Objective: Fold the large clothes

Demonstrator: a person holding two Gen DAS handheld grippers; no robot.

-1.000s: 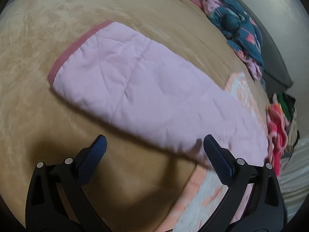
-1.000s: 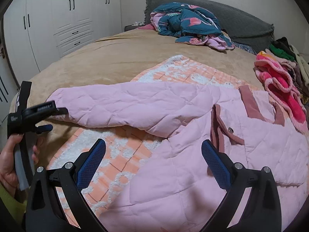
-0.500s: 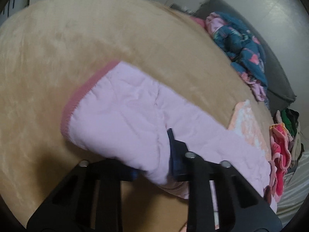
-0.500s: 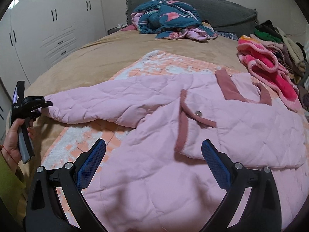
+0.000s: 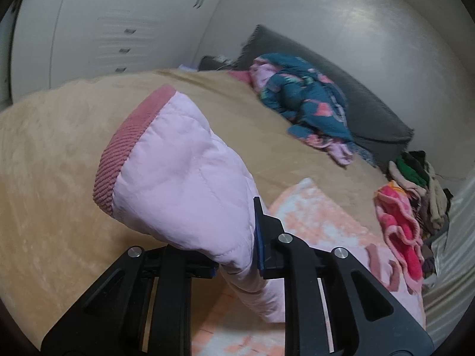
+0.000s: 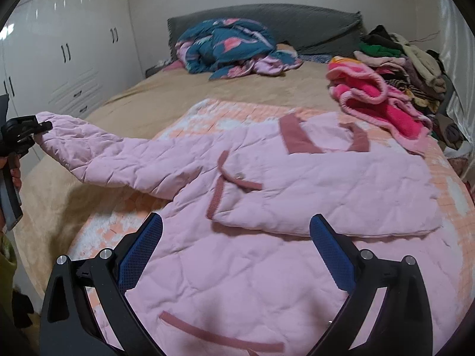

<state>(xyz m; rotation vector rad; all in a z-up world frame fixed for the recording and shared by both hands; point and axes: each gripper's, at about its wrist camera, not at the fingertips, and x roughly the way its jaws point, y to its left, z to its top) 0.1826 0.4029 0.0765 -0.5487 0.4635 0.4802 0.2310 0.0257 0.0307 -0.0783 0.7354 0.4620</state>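
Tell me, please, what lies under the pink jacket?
Under the jacket lies an orange-and-white blanket on the tan bedspread. Its middle is covered, so anything there is hidden.

A home bedroom: a bed (image 6: 166, 95) with headboard (image 6: 297, 23), white wardrobes (image 6: 59, 53), piled clothes (image 6: 400, 68).

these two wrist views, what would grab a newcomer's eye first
The pink quilted jacket spread across the bed dominates the right wrist view. Its sleeve, ending in a ribbed rose cuff, is clamped in the left gripper and raised off the bed, while the right gripper hovers open over the jacket's lower front. A hot-pink fleece garment lies at the bed's right edge.
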